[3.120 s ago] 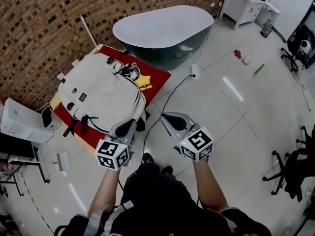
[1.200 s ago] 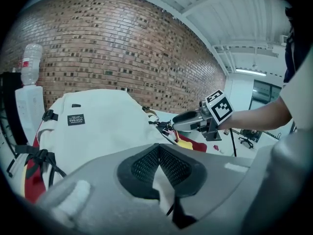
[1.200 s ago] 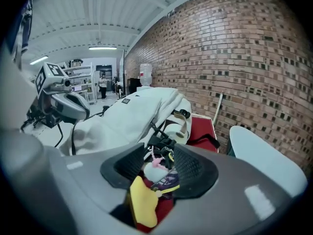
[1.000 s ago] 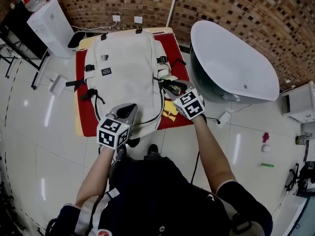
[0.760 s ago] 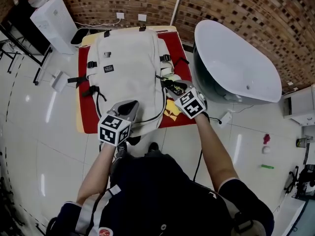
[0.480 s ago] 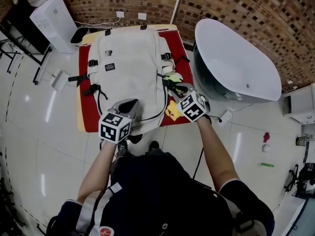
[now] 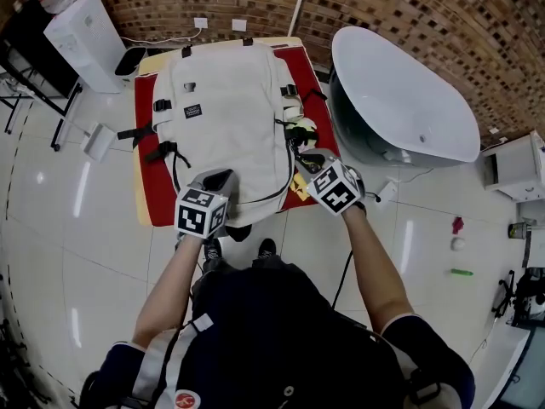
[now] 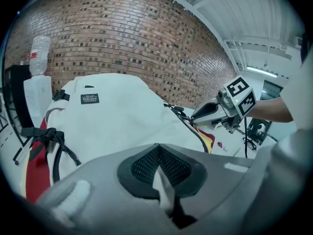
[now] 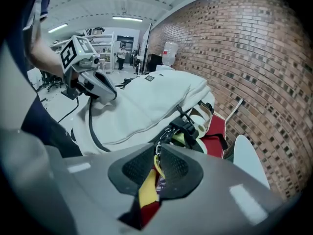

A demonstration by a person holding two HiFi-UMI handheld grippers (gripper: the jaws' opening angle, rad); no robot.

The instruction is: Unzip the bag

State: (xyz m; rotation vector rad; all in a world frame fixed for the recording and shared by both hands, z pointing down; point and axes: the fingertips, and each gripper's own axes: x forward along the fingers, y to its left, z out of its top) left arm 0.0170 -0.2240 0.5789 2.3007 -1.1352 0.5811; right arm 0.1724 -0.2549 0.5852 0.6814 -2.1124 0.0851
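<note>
Claws are both sitting on the bag, and you are holding one in each hand. Your white bag (image 7: 226, 118) is lying flat on a red mat (image 7: 146, 164) that is covering most of the tabletop (image 7: 162, 56). The bag is reaching from the far edge to the near edge, with its bottom end close to you.

Your left claw (image 7: 223, 177) is squeezing shut on a little fold of the bag's white cloth near that bottom end.

Your right claw (image 7: 303, 162) is sitting at the bag's right side, by the right edge of the tabletop. Its jaws have just been closing, and now they are pinching the zip pull (image 9: 157, 150), a small metal bit. Something yellow is showing between the jaws under it.

A black zip line (image 8: 193, 129) is running along the bag's side between the two claws. A big white bathtub (image 7: 400, 92) is standing on the floor just past the right edge.
</note>
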